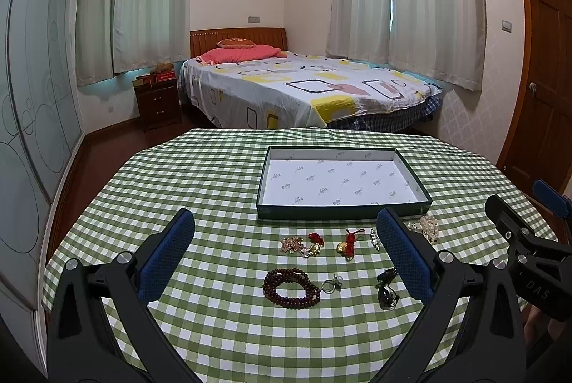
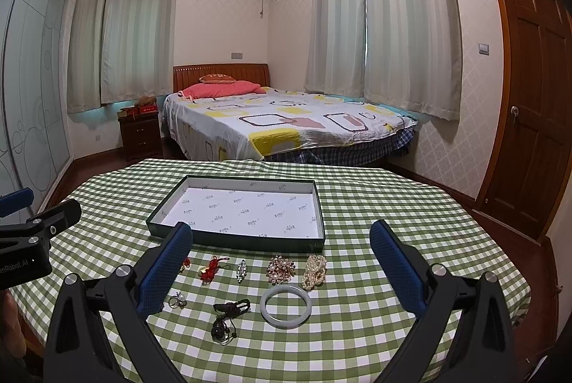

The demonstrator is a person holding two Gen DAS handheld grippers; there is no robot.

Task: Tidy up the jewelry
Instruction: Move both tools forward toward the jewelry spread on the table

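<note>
Left gripper wide, holding nothing; right gripper likewise. Jewelry lies in rows just in front of the tray: white bangle, pearl strand, dark bead bracelet. Tray sits on checked cloth.

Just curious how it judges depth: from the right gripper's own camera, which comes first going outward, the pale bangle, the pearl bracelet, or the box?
1. Pale bangle, nearest, between the fingers.
2. Pearl bracelet, behind it, slightly right.
3. Box, farthest, toward the bed.
</note>
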